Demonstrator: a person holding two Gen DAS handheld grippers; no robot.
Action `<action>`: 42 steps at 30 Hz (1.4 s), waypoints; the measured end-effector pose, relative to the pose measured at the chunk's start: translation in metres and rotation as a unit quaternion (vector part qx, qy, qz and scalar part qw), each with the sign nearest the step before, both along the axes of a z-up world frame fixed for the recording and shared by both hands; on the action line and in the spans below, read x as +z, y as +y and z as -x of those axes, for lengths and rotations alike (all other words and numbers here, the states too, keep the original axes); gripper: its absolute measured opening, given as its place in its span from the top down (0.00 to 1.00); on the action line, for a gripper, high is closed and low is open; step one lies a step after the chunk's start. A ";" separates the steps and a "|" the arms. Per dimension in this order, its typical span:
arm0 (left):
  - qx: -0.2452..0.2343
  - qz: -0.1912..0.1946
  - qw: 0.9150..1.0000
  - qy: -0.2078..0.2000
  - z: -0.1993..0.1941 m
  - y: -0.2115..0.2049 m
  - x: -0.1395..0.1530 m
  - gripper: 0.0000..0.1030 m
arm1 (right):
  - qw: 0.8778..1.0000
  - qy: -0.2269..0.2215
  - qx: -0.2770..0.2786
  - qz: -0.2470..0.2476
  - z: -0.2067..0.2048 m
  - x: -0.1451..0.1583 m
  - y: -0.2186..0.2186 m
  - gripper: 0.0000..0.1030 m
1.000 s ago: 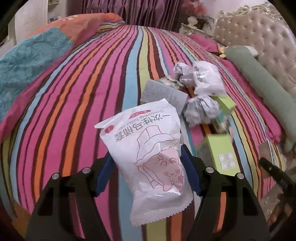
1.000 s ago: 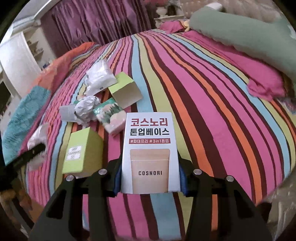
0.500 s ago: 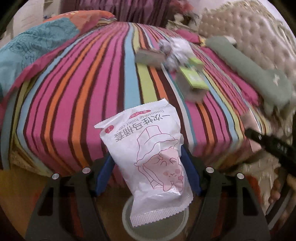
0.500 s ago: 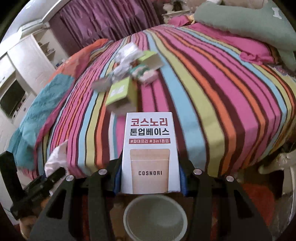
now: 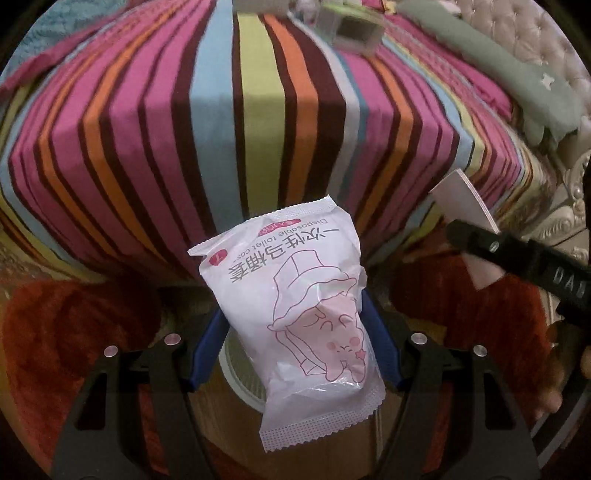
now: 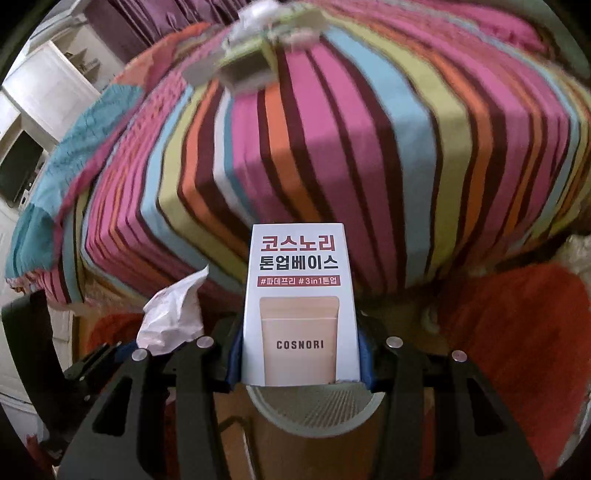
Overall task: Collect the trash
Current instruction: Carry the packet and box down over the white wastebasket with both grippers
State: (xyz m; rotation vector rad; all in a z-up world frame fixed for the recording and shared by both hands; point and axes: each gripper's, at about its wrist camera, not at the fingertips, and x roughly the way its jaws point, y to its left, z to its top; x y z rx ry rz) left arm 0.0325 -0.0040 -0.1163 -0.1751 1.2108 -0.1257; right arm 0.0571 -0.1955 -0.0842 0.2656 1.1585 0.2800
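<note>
My left gripper (image 5: 295, 343) had its jaws clamped on the white plastic packet (image 5: 295, 295), which hung tilted above the round bin (image 5: 240, 373) on the floor just in front of the bed. My right gripper (image 6: 300, 354) had its jaws pressed together on the white COSNORI box (image 6: 301, 306), held upright over the same bin (image 6: 314, 406), whose rim showed just below the box. In the left wrist view the right gripper (image 5: 517, 258) and its box (image 5: 461, 201) showed at the right edge. Beyond lay the striped bedspread (image 6: 332, 147), and far back on it, blurred, a green box (image 6: 245, 70) and crumpled wrappers (image 6: 258, 14).
</note>
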 end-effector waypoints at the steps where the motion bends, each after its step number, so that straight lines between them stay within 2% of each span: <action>1: 0.000 0.000 1.000 0.005 0.002 -0.002 -0.004 0.34 | 1.000 0.015 0.001 -0.003 0.001 -0.007 0.002 0.56; 9: -0.012 0.003 0.996 0.089 -0.004 -0.014 -0.048 0.34 | 0.994 0.107 0.004 -0.006 0.001 -0.055 0.011 0.56; 13: -0.011 0.001 0.990 0.143 -0.010 -0.019 -0.076 0.34 | 0.988 0.152 -0.005 -0.015 -0.001 -0.074 0.008 0.56; 19: -0.002 0.003 0.981 0.192 -0.014 -0.017 -0.100 0.34 | 0.974 0.223 -0.020 -0.041 -0.002 -0.107 0.007 0.56; 24: 0.008 0.004 0.971 0.239 -0.016 -0.018 -0.129 0.34 | 0.961 0.271 -0.027 -0.040 -0.007 -0.131 0.012 0.56; 30: 0.018 0.014 0.959 0.283 -0.019 -0.018 -0.156 0.34 | 0.951 0.303 -0.039 -0.049 -0.008 -0.149 0.009 0.56; 36: 0.029 0.007 0.948 0.318 -0.017 -0.017 -0.176 0.32 | 0.944 0.323 -0.045 -0.050 -0.010 -0.160 0.007 0.55; 37: 0.032 -0.004 0.944 0.327 -0.016 -0.017 -0.179 0.31 | 0.942 0.328 -0.048 -0.050 -0.010 -0.165 0.008 0.46; 38: 0.035 -0.014 0.942 0.334 -0.015 -0.016 -0.181 0.29 | 0.941 0.331 -0.051 -0.047 -0.010 -0.167 0.009 0.29; 40: 0.043 -0.012 0.939 0.340 -0.014 -0.013 -0.183 0.20 | 0.941 0.331 -0.065 -0.029 -0.010 -0.170 0.007 0.21; 42: 0.053 0.000 0.939 0.341 -0.015 -0.009 -0.184 0.16 | 0.941 0.329 -0.079 -0.021 -0.010 -0.172 0.002 0.21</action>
